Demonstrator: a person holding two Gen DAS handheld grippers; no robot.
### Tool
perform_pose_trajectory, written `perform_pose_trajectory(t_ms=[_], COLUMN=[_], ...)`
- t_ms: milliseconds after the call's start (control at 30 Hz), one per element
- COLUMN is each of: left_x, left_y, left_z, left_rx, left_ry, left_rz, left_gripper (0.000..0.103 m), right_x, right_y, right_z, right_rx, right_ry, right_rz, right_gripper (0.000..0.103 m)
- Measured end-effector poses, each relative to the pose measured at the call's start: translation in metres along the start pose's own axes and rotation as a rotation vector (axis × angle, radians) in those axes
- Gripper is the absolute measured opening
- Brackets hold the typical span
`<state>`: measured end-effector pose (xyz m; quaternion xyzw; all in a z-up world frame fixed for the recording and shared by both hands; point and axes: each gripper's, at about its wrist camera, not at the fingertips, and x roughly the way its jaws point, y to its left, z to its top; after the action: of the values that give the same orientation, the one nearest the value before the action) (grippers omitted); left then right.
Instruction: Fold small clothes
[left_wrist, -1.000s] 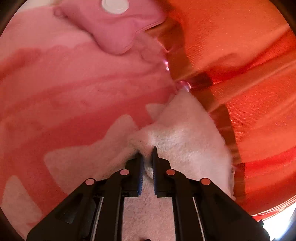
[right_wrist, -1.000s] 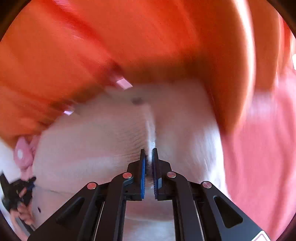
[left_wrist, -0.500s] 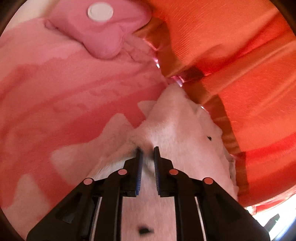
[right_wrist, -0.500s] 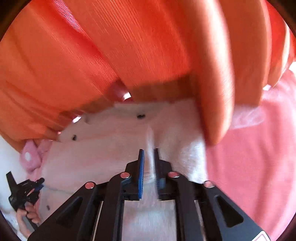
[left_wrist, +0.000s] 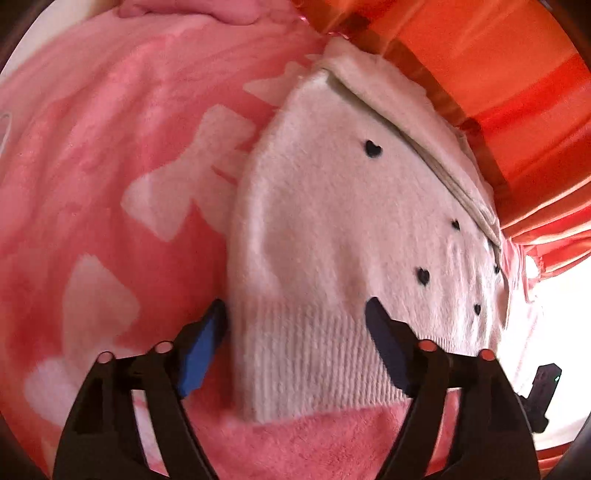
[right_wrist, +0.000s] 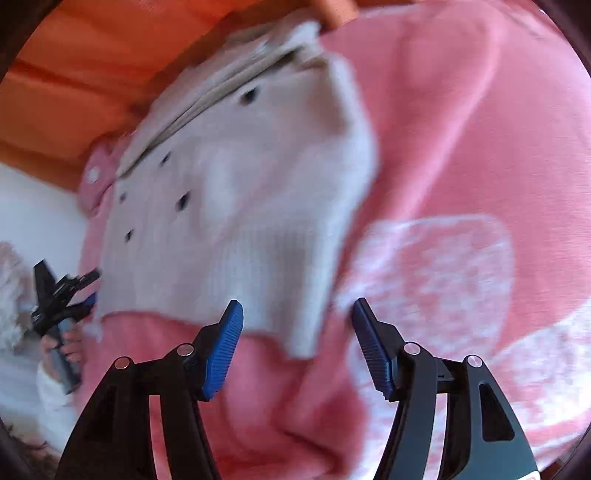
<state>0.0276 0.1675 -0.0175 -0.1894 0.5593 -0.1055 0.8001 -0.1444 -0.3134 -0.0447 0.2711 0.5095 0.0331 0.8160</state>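
Both grippers, which a second ago were pinched on the white fabric, have let go and drawn back from it, so the garment now lies flat. Widest in view is the pink blanket (left_wrist: 110, 192) with its pale bow shapes, spread under everything, with an orange striped cloth (left_wrist: 517, 96) bunched along its far edge. On the blanket lies the small white sweater (left_wrist: 332, 229), folded over on itself, its ribbed hem nearest the grippers, a second layer showing at the far edge against the orange cloth, little black hearts dotted across it. The left gripper (left_wrist: 295, 332) hangs over the ribbed hem with its jaws opening wide, the hem seen between them but neither pad pressing it. The right gripper (right_wrist: 297, 332) has its jaws opening too, over the sweater's near corner and the blanket, gripping nothing; at that view's left edge a hand (right_wrist: 62, 350) holds the other tool. I'd judge the fold laid but unsmoothed. The risk from here is a pad snagging the fluffy knit on the next reach and dragging the top layer askew, or nipping the blanket along with the hem.
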Motion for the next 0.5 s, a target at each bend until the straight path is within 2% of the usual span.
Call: perform_pose_trajectory(t_ms=[33,67,100,167,200,267,333,400,467,500], left_x=[0.002,0.001,0.002,0.003,0.001,-0.007,-0.011,-0.009,-0.009,-0.011], left_y=[-0.005,-0.011,-0.016,-0.021,-0.020,-0.018,-0.017,-0.012,-0.004,0.001], left_z=[-0.004,-0.009,-0.012,-0.013,-0.014,-0.016,-0.018,-0.020,-0.024,-0.026], left_rx=[0.013,0.027,0.044,0.042,0.022,-0.021,-0.032,-0.057,-0.105,-0.128], left_ry=[-0.003,-0.016,-0.016,-0.001,0.007,0.006,-0.003,0.006,0.014,-0.004], left_rz=[0.012,0.037,0.053,0.037,0.024,-0.001,0.029,0.037,0.030,0.028], left_gripper=[0.079,0.074,0.066,0.027,0.024,0.024,0.024,0.027,0.041,0.041], right_x=[0.001,0.003,0.001,-0.004,-0.011,-0.016,-0.005,0.012,0.014,0.013], right_y=[0.001,0.004,0.005,0.012,0.016,0.024,0.032,0.035,0.032,0.032], right_z=[0.002,0.006,0.009,0.014,0.011,0.012,0.015,0.015,0.014,0.011], right_rx=[0.000,0.003,0.013,0.031,0.041,0.044,0.035,0.063,0.111,0.126], right_ry=[0.002,0.001,-0.010,-0.038,-0.064,-0.096,-0.069,-0.016,-0.016,-0.024], right_rz=[-0.006,-0.009,-0.023,-0.044,-0.003,0.013,-0.061,-0.074,-0.078,-0.072], right_gripper=[0.069,0.067,0.060,0.044,0.043,0.044,0.044,0.045,0.046,0.051])
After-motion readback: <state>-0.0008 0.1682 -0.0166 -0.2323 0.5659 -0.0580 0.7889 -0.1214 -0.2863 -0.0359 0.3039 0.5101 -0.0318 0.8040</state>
